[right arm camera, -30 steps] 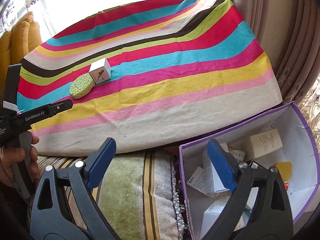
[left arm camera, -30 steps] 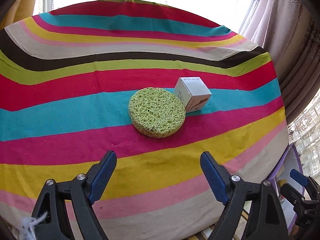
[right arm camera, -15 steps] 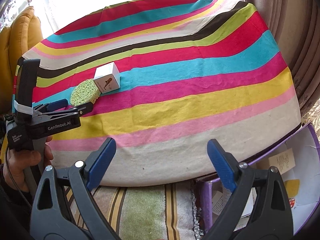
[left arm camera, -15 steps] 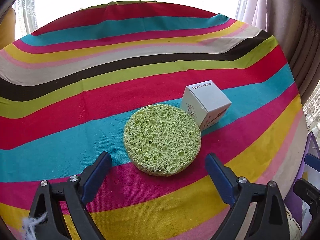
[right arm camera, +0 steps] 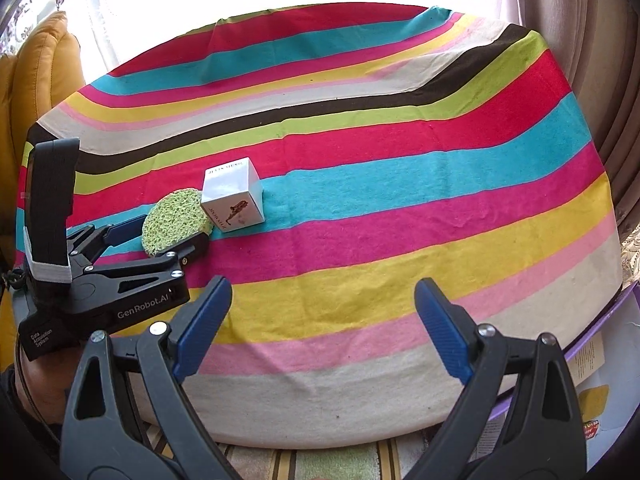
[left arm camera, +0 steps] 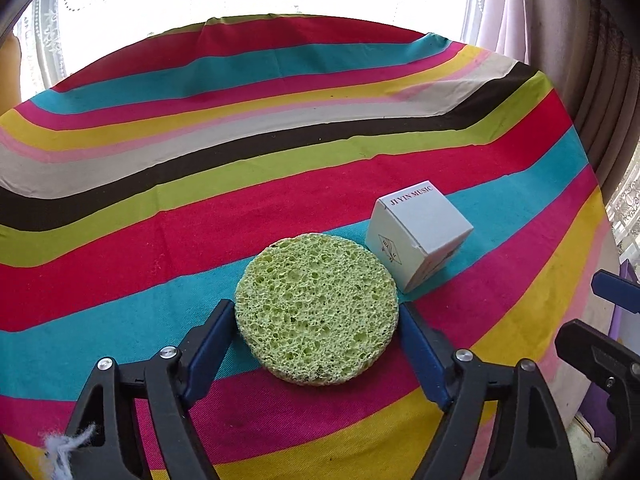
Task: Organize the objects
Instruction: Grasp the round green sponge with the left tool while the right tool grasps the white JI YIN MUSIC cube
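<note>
A round green sponge (left arm camera: 316, 312) lies flat on the striped cloth, touching a small white box (left arm camera: 418, 234) at its right. My left gripper (left arm camera: 316, 320) is open with its two blue fingers on either side of the sponge, close to its edges. In the right wrist view the sponge (right arm camera: 174, 220) and the white box (right arm camera: 234, 196) sit at the left, with the left gripper (right arm camera: 160, 236) straddling the sponge. My right gripper (right arm camera: 322, 312) is open and empty over the near edge of the cloth.
The striped cloth (right arm camera: 400, 200) covers a round table. A purple box (right arm camera: 600, 380) holding several small cartons stands low at the right. A yellow cushion (right arm camera: 44, 64) is at the far left. Curtains (right arm camera: 600, 40) hang at the right.
My left gripper has moved forward until its open fingers straddle the sponge. My right gripper has swung left and up from the purple box toward the table.
</note>
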Tool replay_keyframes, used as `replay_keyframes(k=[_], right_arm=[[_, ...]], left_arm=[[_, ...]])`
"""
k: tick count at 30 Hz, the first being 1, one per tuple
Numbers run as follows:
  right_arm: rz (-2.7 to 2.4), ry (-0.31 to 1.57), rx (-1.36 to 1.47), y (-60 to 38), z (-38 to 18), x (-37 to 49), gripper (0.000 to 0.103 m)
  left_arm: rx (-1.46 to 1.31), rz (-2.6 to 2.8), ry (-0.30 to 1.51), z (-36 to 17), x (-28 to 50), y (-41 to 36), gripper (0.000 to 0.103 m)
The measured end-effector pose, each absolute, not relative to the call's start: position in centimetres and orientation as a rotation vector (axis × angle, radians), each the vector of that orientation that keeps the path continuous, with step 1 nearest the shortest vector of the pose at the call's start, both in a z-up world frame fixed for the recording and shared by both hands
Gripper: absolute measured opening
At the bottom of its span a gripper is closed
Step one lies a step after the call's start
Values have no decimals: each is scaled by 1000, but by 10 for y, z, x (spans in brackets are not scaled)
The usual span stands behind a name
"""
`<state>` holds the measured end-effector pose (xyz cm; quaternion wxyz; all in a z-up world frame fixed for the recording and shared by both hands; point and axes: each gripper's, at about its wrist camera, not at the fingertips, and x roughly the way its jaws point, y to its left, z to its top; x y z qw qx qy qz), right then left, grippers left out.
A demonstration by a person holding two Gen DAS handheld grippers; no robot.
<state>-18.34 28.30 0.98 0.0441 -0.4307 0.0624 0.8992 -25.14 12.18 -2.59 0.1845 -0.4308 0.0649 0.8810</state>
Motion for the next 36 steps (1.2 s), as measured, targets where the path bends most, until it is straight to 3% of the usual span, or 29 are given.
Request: replay_keyframes(k=[20, 26, 33, 36], right_arm=[[2843, 80, -1303, 231, -7, -249, 95], [2821, 44, -1351, 224, -21, -264, 78], [2805, 35, -1365, 228, -25, -268, 46], [2811, 14, -1364, 225, -25, -264, 46]], left_arm=[[-1302, 2745, -111, -24, -242, 40, 81], [-1300, 2761, -146, -24, -239, 35, 81], [-1301, 2764, -141, -23, -237, 35, 81], [-1301, 2764, -143, -23, -238, 36, 81]])
